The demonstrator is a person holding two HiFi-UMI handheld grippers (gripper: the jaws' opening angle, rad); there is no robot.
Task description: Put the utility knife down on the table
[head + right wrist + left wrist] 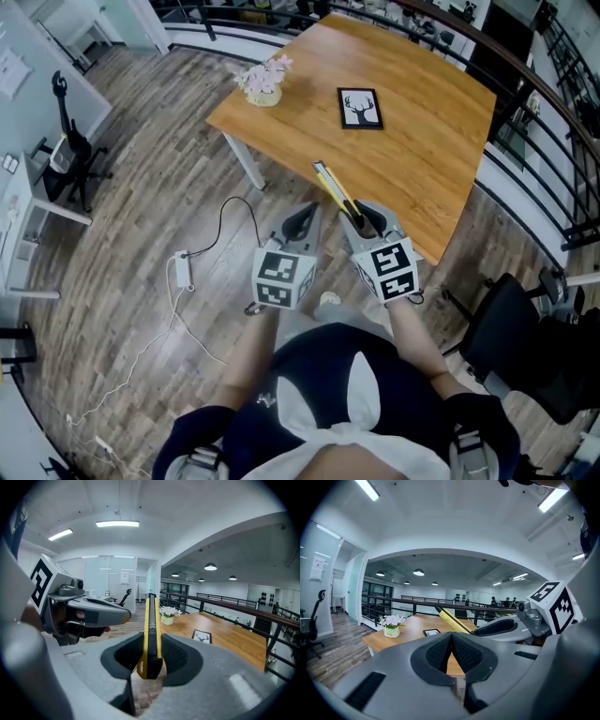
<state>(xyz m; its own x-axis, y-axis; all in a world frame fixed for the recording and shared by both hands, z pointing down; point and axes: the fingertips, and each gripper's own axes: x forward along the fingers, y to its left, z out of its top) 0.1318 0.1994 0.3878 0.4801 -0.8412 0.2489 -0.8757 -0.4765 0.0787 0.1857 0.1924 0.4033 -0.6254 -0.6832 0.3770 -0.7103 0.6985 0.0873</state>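
Note:
A yellow and black utility knife [151, 634] stands edge-up between the jaws of my right gripper [151, 657], which is shut on its rear end. In the head view the utility knife [335, 190] sticks forward from the right gripper [366, 223], its tip over the near edge of the wooden table [422, 150]. My left gripper [300, 225] hangs beside it to the left, over the floor, with its jaws shut and nothing between them. In the left gripper view the knife [452, 619] and the right gripper [506, 626] show ahead to the right of the left gripper [452, 654].
On the table stand a small pot of pink flowers [265, 80] at the far left corner and a black framed deer picture [360, 108] near the middle. A black office chair [525, 347] stands at the right. A white cable and adapter [181, 272] lie on the wooden floor.

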